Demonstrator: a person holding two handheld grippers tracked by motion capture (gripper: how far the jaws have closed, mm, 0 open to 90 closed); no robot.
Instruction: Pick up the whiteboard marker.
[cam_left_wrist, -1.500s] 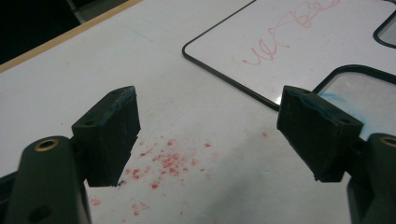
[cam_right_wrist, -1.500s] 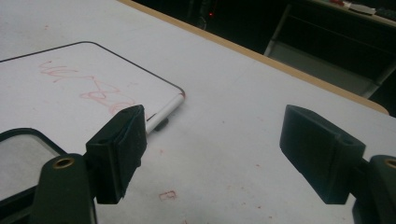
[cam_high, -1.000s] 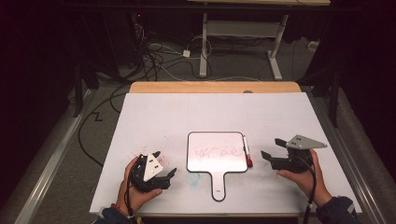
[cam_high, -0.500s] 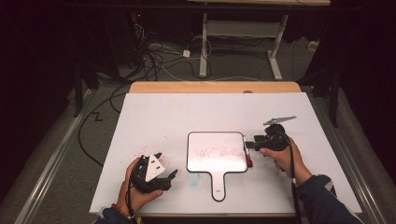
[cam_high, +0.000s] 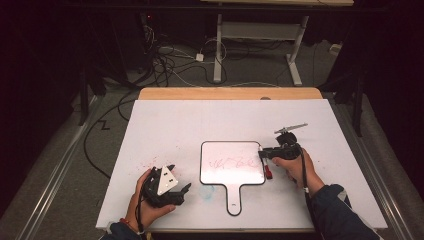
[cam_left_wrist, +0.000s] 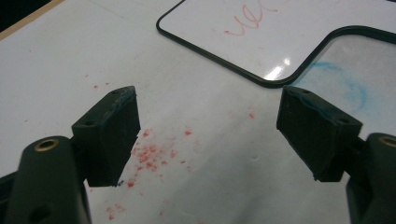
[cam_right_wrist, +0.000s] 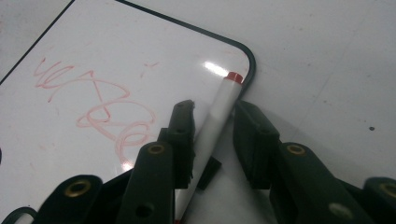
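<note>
Red-capped marker (cam_right_wrist: 218, 122) lies on right edge of small whiteboard (cam_high: 232, 162), between right gripper (cam_right_wrist: 212, 122) jaws; jaws just been closing, not pressing yet. Left gripper (cam_left_wrist: 208, 128) wide open over table (cam_high: 165, 127).

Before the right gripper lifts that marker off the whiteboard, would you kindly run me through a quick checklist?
1. Marker between the right gripper jaws: ok; they have just been closing around it.
2. Pads pressing on the marker: cannot tell; one jaw looks close against it, a sliver of gap shows by the other.
3. Marker's red end free: ok; it lies at the whiteboard corner.
4. Left gripper out of the way: ok; open over red specks on the table, holding nothing.
5. Whiteboard steadied: not ok; nothing holds it.
</note>
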